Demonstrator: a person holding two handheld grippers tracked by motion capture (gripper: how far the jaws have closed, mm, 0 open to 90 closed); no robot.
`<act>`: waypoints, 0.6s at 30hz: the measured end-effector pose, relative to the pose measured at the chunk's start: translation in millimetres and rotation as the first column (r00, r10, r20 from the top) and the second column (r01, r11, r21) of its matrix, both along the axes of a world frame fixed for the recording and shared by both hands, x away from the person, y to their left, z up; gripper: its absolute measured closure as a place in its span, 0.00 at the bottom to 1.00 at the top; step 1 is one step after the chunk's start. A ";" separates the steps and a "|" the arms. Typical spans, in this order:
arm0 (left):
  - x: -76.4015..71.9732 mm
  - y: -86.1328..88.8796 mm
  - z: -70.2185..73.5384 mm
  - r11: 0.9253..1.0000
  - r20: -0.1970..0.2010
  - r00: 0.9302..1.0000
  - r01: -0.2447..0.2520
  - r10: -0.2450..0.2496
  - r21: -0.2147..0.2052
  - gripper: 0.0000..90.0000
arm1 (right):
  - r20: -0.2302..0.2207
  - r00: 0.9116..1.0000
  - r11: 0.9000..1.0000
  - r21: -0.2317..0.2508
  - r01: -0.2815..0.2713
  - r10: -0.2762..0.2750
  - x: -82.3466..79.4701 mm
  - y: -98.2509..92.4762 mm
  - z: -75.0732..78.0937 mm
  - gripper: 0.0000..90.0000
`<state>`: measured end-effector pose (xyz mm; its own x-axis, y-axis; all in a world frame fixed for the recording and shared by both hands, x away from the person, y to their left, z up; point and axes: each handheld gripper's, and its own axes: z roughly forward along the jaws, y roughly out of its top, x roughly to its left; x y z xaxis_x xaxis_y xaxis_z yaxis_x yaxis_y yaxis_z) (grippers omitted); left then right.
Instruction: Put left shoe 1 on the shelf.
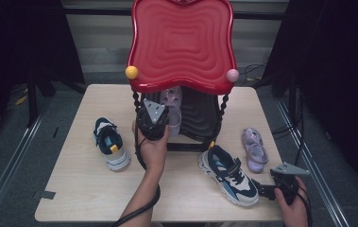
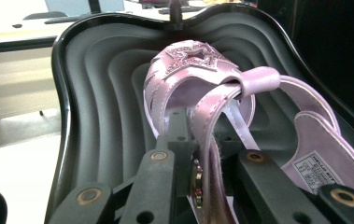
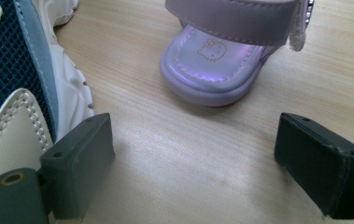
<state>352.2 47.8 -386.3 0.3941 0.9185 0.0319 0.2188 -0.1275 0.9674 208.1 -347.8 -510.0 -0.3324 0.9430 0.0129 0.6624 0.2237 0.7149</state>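
We see a pale wood-grain surface point(image 1: 96, 189) with rounded corners standing on a grey carpeted floor point(image 1: 11, 156). Black curtains point(image 1: 21, 42) hang at far left and far right, dark and nearly featureless. Between them, at the far side, a light wall with horizontal bands point(image 1: 101, 42) runs behind the surface. Metal rails point(image 1: 13, 156) cross the floor on the left and right. Black cables point(image 1: 257, 71) lie on the floor at far right. A yellow scrap point(image 1: 21, 100) lies at far left. Soft light falls from above.
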 end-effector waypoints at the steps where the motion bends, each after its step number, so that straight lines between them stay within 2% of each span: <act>1: 1.7 -0.2 -0.4 1.000 -0.001 1.000 -0.008 0.008 -0.002 0.91 | -0.001 1.000 1.000 0.000 0.002 -0.002 -0.1 0.0 0.1 0.12; 7: 12.0 -3.5 -4.0 0.999 0.015 0.999 -0.033 0.033 0.016 0.90 | 0.000 1.000 1.000 0.000 0.000 0.000 0.0 0.0 0.0 0.12; 13: 22.0 -6.8 -4.2 0.998 0.029 0.997 -0.066 0.066 -0.004 0.90 | -0.001 1.000 1.000 0.000 0.002 -0.002 -0.1 0.0 0.1 0.12; 18: 29.3 -11.5 -5.3 0.996 0.039 0.996 -0.085 0.084 0.013 0.90 | 0.001 1.000 1.000 -0.001 -0.002 0.002 0.1 -0.1 0.0 0.12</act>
